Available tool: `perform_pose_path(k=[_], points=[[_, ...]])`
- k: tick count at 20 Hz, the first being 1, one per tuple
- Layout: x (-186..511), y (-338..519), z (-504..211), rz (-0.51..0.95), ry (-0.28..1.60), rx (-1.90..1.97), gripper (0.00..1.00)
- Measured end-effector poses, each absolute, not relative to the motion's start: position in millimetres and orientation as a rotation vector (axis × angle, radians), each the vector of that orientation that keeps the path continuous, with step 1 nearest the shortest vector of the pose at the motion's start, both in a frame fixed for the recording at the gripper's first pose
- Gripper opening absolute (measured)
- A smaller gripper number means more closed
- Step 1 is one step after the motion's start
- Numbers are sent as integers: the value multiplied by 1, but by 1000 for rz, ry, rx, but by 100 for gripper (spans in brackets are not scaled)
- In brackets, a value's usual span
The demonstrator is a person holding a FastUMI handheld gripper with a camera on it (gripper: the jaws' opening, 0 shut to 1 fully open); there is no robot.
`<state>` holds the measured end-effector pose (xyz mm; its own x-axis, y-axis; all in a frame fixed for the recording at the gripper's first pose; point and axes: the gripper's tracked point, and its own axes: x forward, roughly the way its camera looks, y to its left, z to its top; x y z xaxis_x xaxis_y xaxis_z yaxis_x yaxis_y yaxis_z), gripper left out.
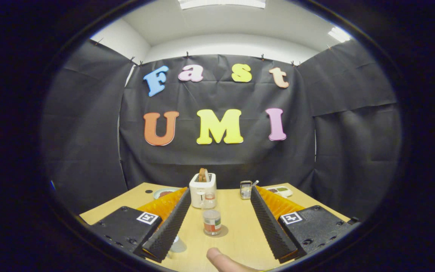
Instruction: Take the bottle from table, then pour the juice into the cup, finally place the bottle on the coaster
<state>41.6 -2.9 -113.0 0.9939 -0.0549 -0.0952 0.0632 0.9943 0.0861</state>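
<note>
A small clear bottle (212,222) with a pale top and reddish contents low down stands upright on the wooden table (236,230), between my two fingers and apart from both. Just beyond it, in front of the toaster, stands a small clear cup (209,200). A pale round thing (178,245) lies on the table half hidden under the left finger; I cannot tell whether it is the coaster. My gripper (220,190) is open wide, with one finger on either side of the bottle and nothing held.
A white toaster (202,190) with a slice of bread in it stands beyond the cup. A plate (163,193) lies at the back left, and a small metal rack (246,189) and a white dish (282,191) at the back right. A person's fingertip (221,260) shows nearest me.
</note>
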Motion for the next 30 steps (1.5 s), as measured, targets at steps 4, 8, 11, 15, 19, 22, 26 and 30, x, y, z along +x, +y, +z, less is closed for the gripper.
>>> perform_pose_path(k=[4, 8, 11, 15, 19, 22, 26, 30], points=[[26, -3, -95, -34, 92, 52, 100], [8, -27, -67, -60, 68, 114, 100], [4, -43, -60, -81, 110, 132, 100], [0, -47, -49, -69, 164, 137, 100], [-9, -53, -29, -87, 157, 98, 100], [-20, -46, -7, -70, 114, 86, 100], [-34, -42, 13, -64, 54, 62, 100], [-43, -43, 12, -74, 40, 20, 100]])
